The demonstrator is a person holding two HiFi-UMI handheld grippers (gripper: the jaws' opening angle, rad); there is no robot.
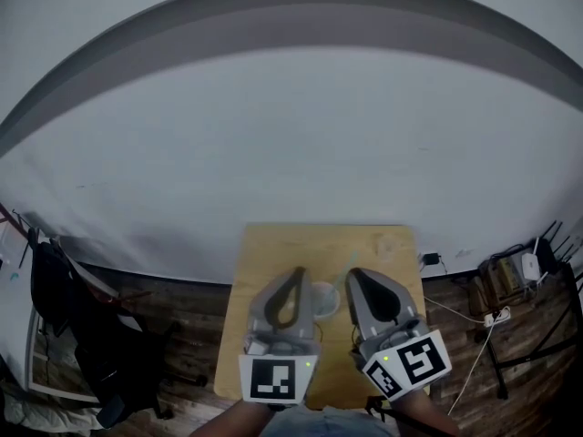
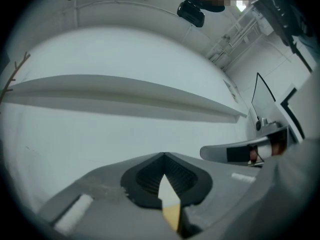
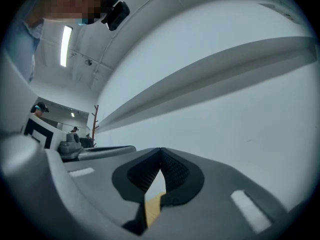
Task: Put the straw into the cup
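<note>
– Jaws first: how do they stand?
– Both pairs are pressed together, tip against tip. On my left gripper (image 2: 163, 155) the ribbed pads meet at the point with nothing pinched between them. My right gripper (image 3: 160, 150) is the same, tips closed and empty.
– And the cup?
– From the head view the clear cup (image 1: 323, 300) stands on the wooden table (image 1: 264, 262), between my two pairs of jaws and below their tips, touching neither.
– The straw?
– A faint pale line slants up from the cup's rim toward my right tips. I take it for the straw (image 1: 350, 264), though it is too small to be sure.
– What lies ahead of the tips?
– Only the white wall (image 2: 125, 134).
</note>
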